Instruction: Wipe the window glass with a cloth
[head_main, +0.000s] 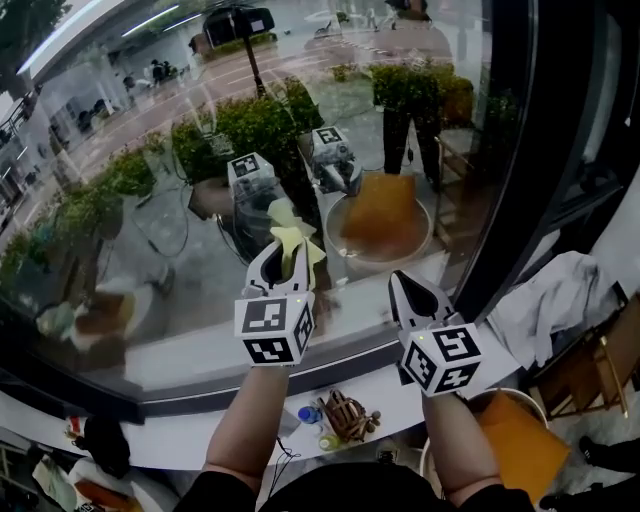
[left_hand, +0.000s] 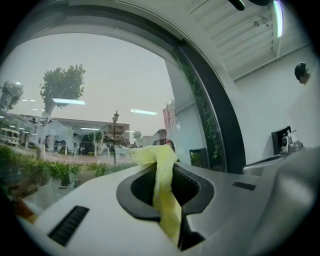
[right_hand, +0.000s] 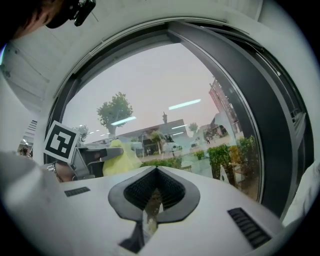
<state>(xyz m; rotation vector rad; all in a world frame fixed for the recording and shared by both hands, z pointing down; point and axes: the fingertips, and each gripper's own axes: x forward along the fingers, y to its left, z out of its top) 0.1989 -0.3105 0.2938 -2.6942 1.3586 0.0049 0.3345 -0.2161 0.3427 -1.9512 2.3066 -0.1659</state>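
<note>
The big clear window glass (head_main: 150, 120) fills most of the head view. Trees, bushes and a street show through it. The left gripper (head_main: 283, 262) is held up in front of the lower middle of the glass. Its jaws are squeezed tight on a soft yellow cloth (head_main: 290, 235). In the left gripper view, the cloth (left_hand: 159, 170) runs up between the jaws of the left gripper (left_hand: 165, 200) and flops over at the top, close to the glass (left_hand: 75, 90). I cannot tell if the cloth touches the glass.

The right gripper (head_main: 408, 292) is also near the glass, to the right of the left gripper. In the right gripper view, the jaws of the right gripper (right_hand: 152, 200) are closed to a thin slit, with nothing in them. That view also shows the yellow cloth (right_hand: 120, 157) off to the left, by the glass (right_hand: 165, 85).

A thick black window frame (head_main: 520, 150) stands at the right edge of the glass. A crumpled white cloth (head_main: 555, 300) lies just past the frame.
</note>
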